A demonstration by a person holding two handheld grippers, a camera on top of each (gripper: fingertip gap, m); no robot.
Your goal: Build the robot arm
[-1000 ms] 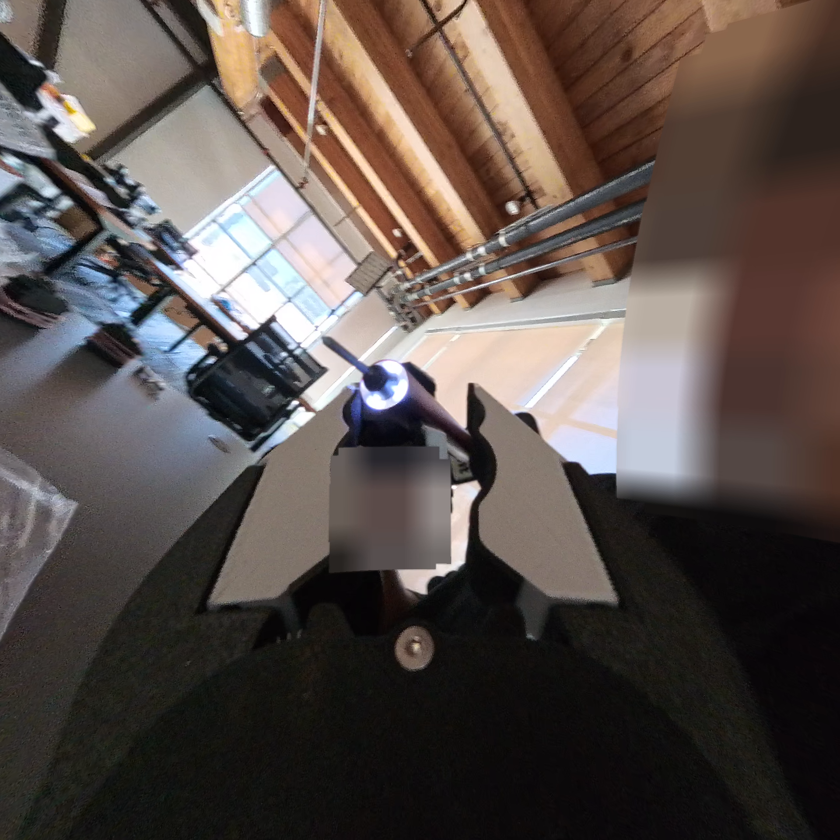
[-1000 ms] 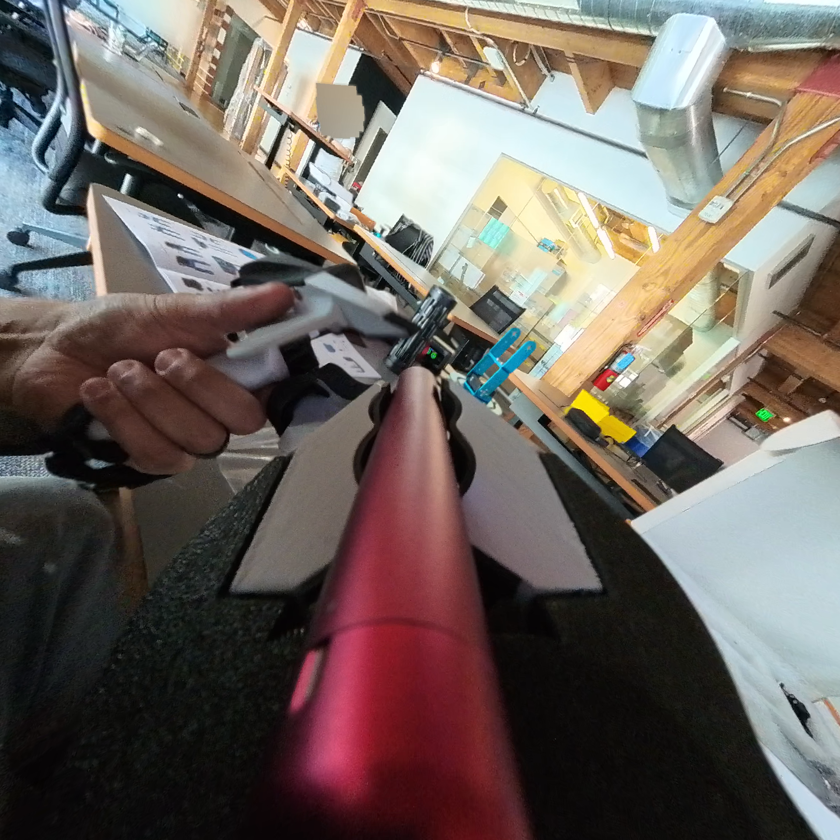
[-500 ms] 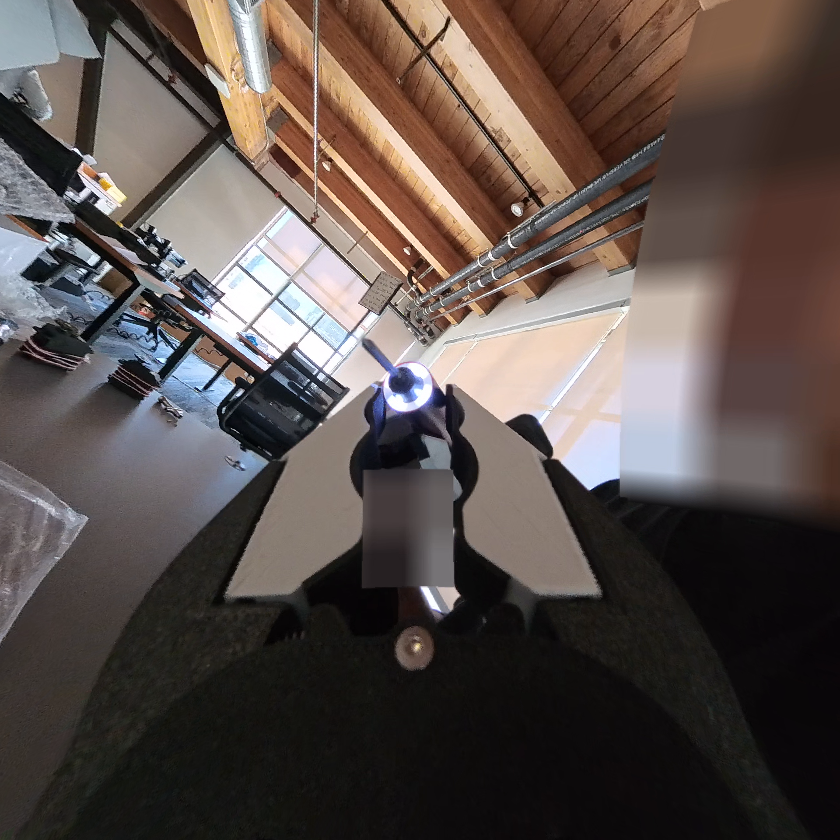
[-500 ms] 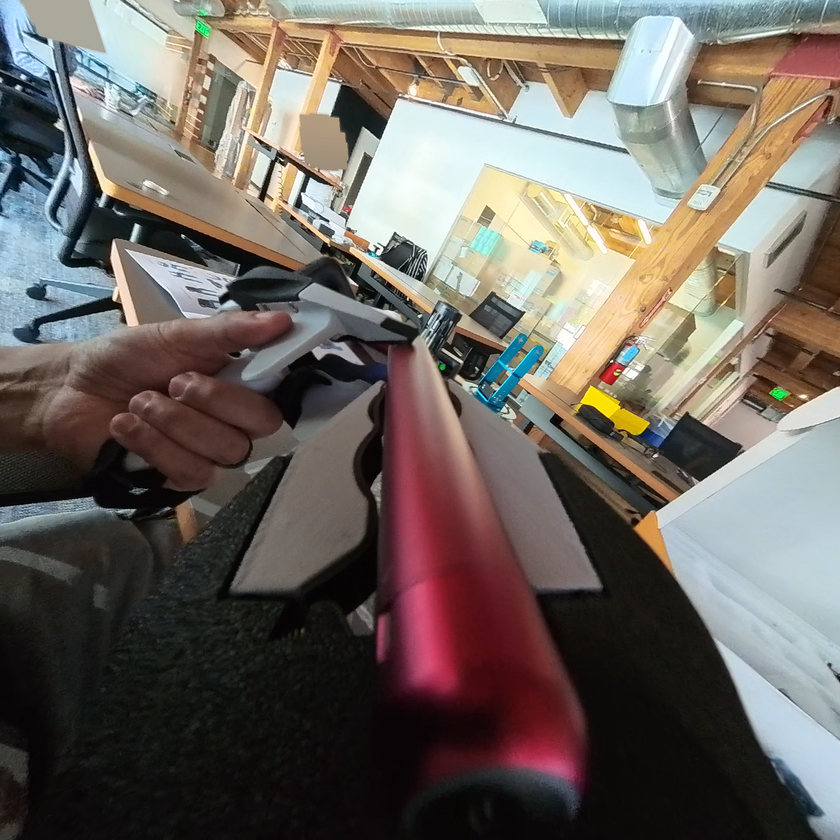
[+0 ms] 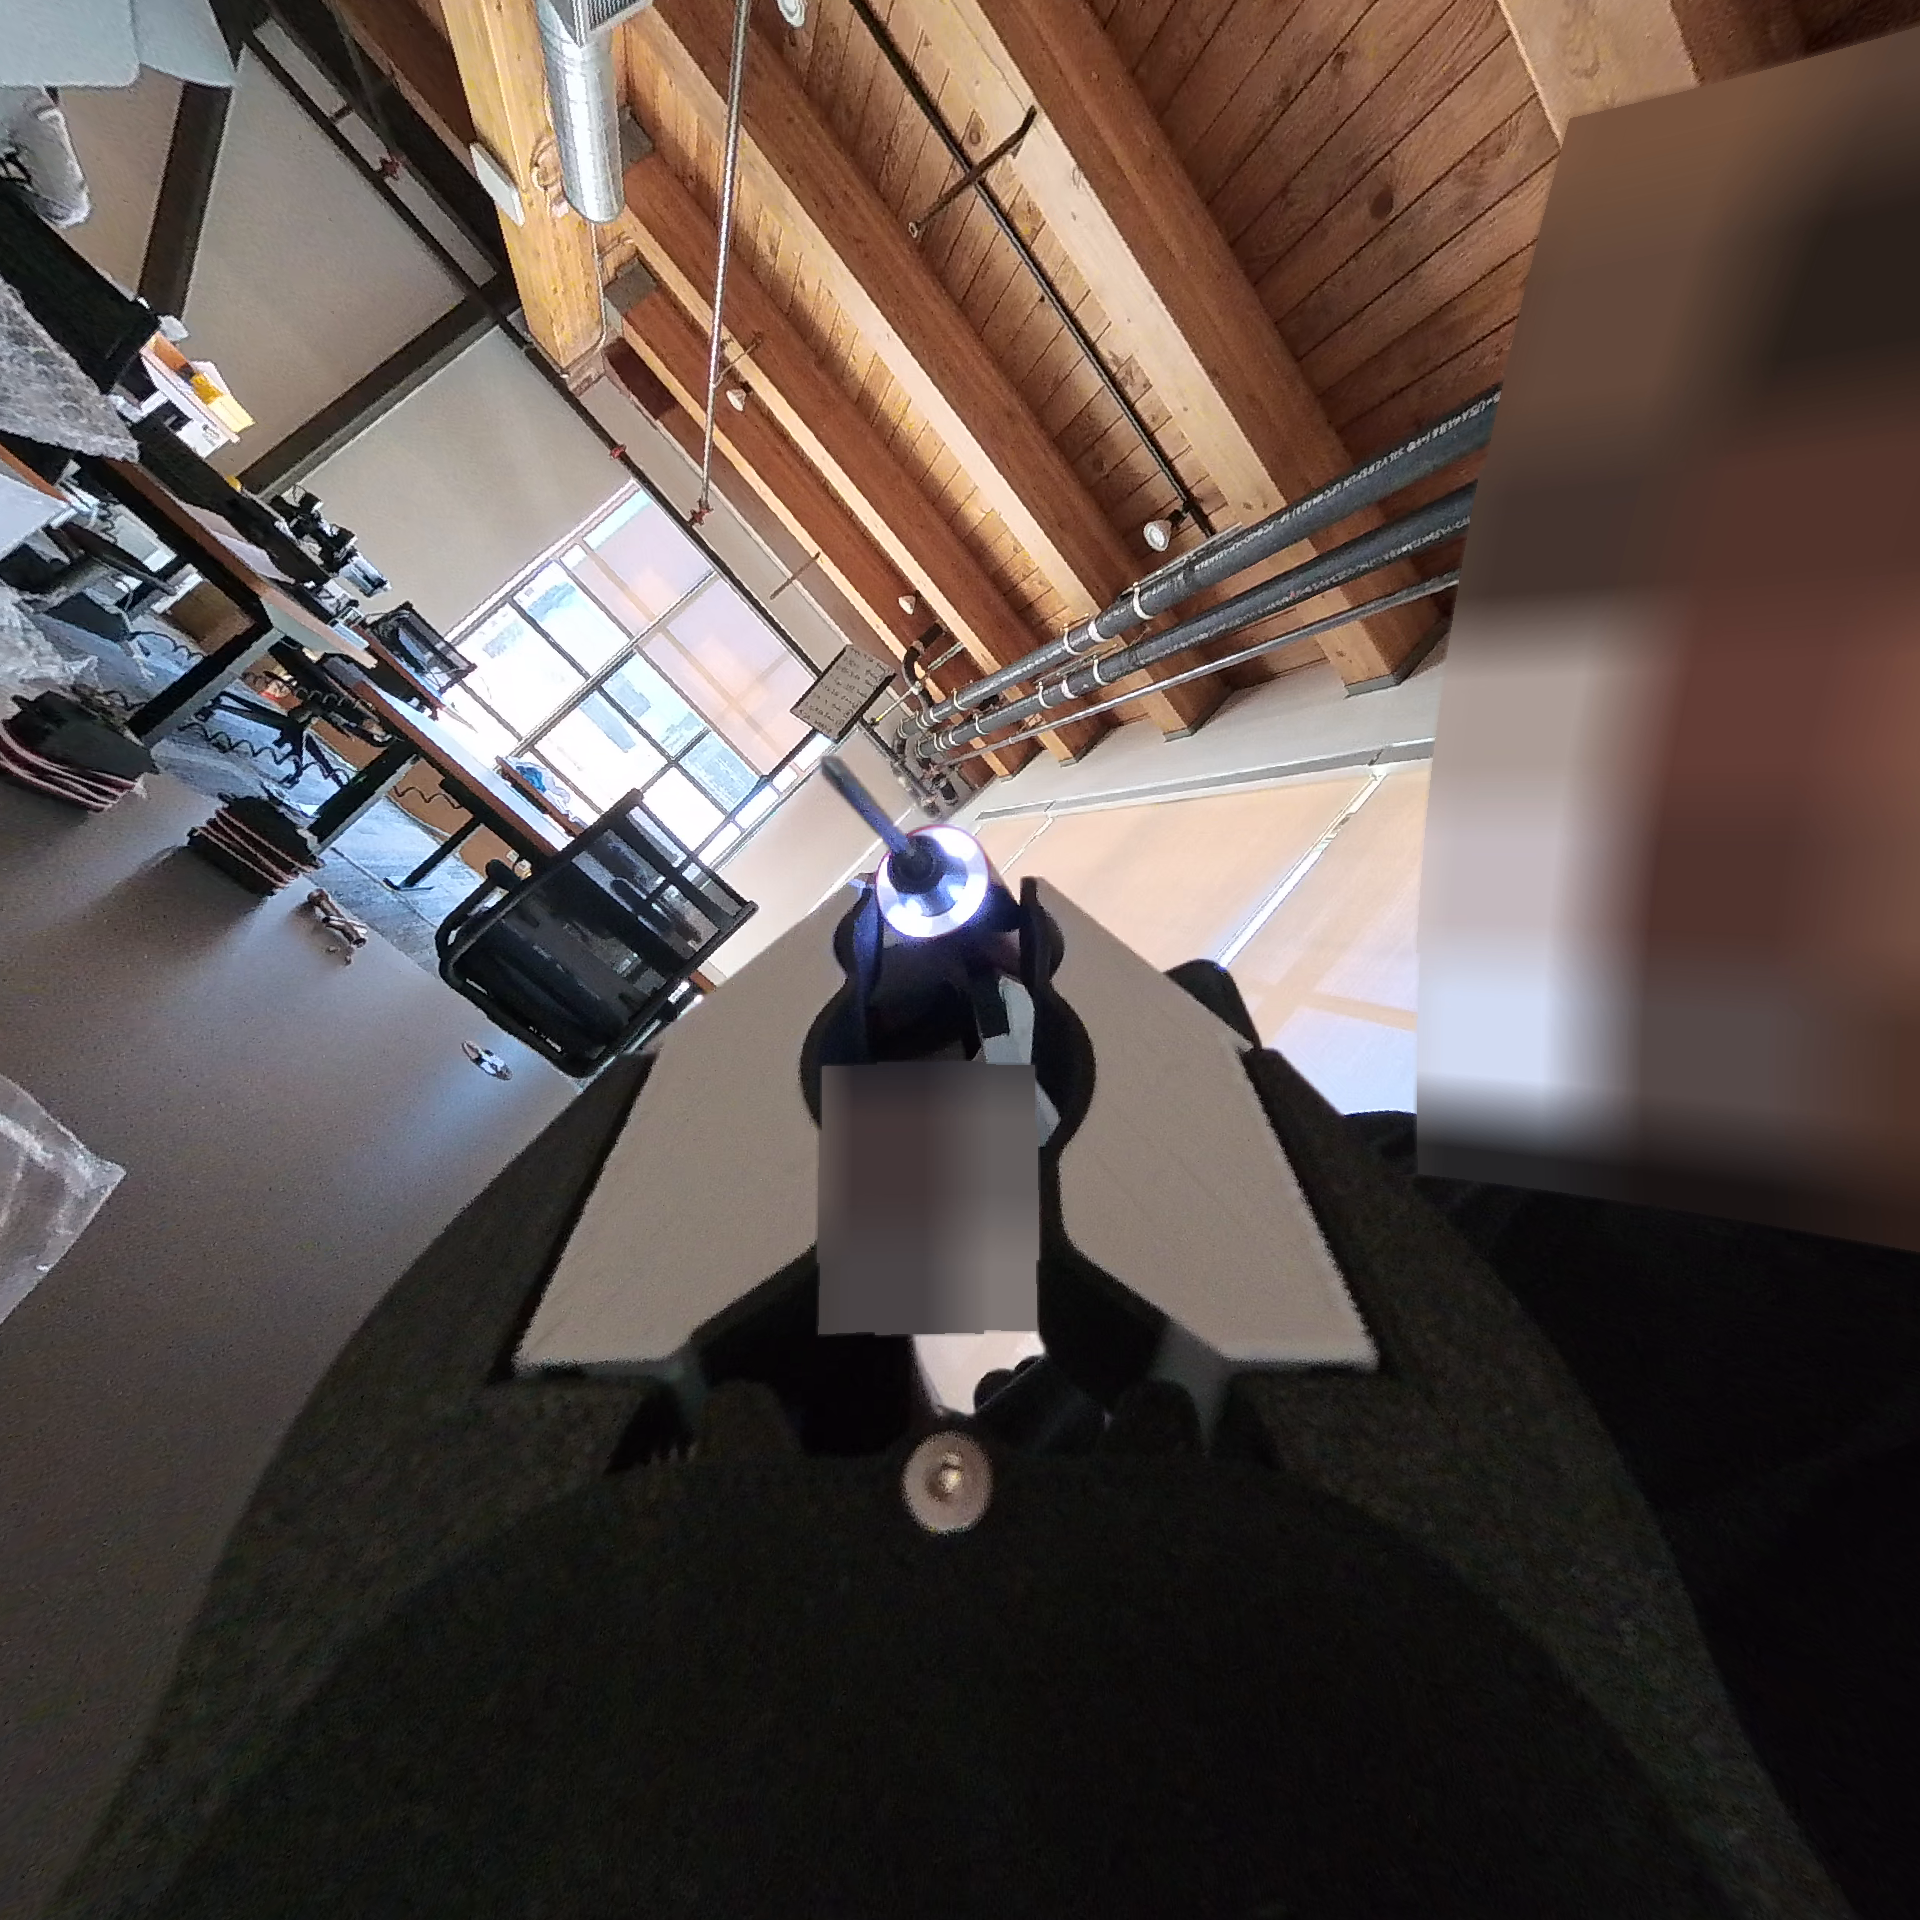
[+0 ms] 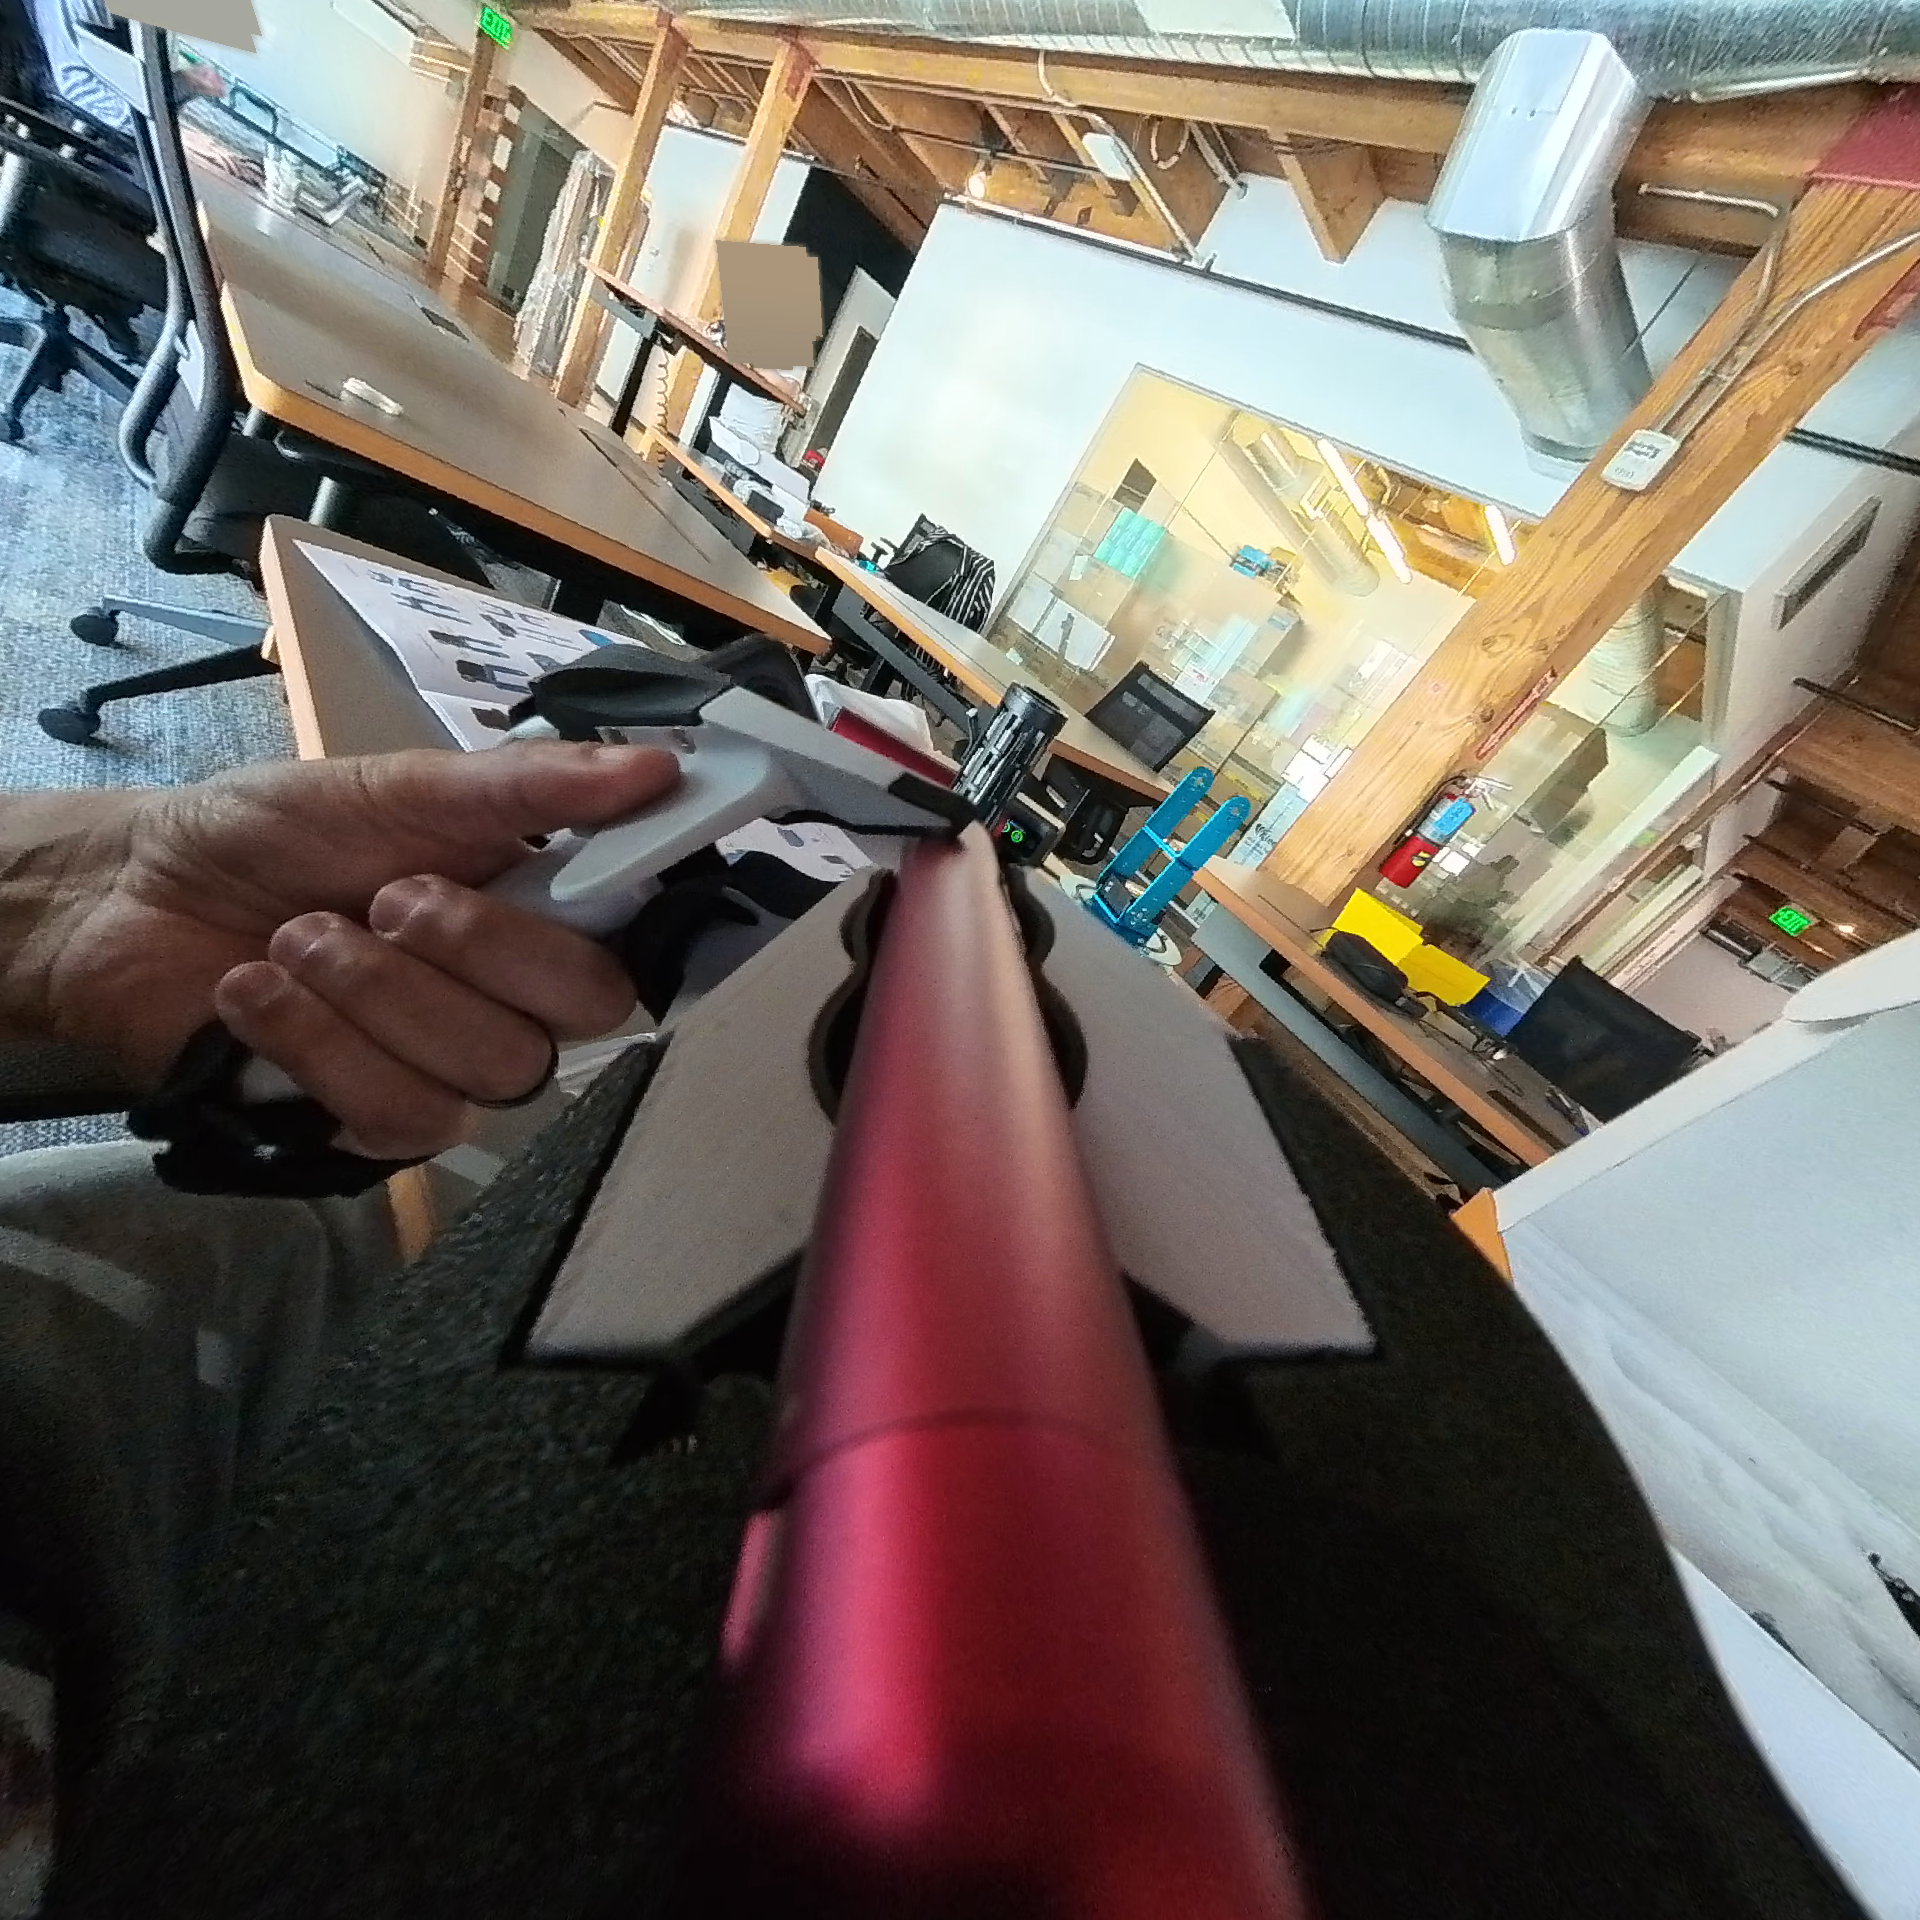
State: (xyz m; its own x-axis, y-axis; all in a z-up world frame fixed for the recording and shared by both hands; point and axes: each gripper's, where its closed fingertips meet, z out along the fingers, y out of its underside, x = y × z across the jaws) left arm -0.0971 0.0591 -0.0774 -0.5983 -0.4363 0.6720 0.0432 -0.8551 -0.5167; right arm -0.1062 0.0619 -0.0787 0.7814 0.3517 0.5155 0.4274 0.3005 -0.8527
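Twice clamped: red screwdriver point(image 6: 966, 1351) pinned lengthwise in right gripper point(image 6: 956, 873), lit tip point(image 5: 930, 899) nipped by closed left gripper point(image 5: 935, 920), bit poking clear.

Red tube point(image 6: 966, 1299) apparently recentred between fingers point(image 6: 717, 1132).

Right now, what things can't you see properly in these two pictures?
- Left wrist view: the tool's body behind its glowing ring is covered by a mosaic patch between the jaws.
- Left wrist view: the right side is one big blurred patch.
- Right wrist view: the red tube goes blurry and is cut off by the bottom edge.
- Right wrist view: the printed sheet is partly hidden by the other gripper.
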